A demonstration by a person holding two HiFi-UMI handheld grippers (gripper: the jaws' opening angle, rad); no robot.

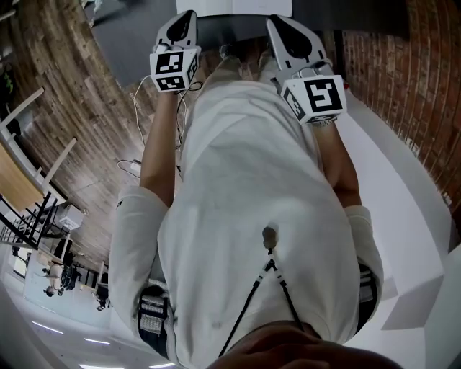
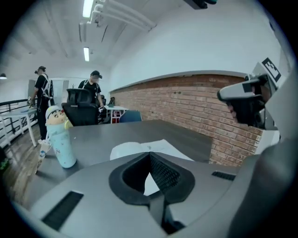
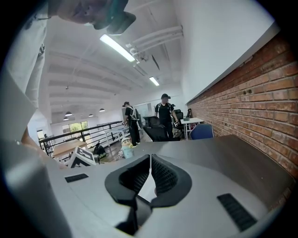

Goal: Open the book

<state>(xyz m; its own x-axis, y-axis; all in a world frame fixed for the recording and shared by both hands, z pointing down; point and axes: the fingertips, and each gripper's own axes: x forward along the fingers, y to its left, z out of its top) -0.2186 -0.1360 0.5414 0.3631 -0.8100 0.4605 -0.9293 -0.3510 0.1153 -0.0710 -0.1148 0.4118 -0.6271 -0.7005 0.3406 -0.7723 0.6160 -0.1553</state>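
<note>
The left gripper (image 2: 149, 155) is clenched: its black ribbed pads meet at the tips with nothing between them, and it touches nothing. The right gripper (image 3: 150, 157) is closed the same way, tips together and empty. In the head view both are held up in front of the person's white shirt (image 1: 252, 187), the left gripper (image 1: 186, 16) and right gripper (image 1: 278, 23) apart from each other.

The white-paged book (image 2: 132, 148) lies open and flat on the dark grey desk (image 2: 98, 135), just beyond the left gripper's tips. Its spread runs wider across that view than deep, with the pages facing up. A pale blue bottle with a cartoon-figure top (image 2: 60, 139) stands upright on the desk, well to the book's left.
</note>
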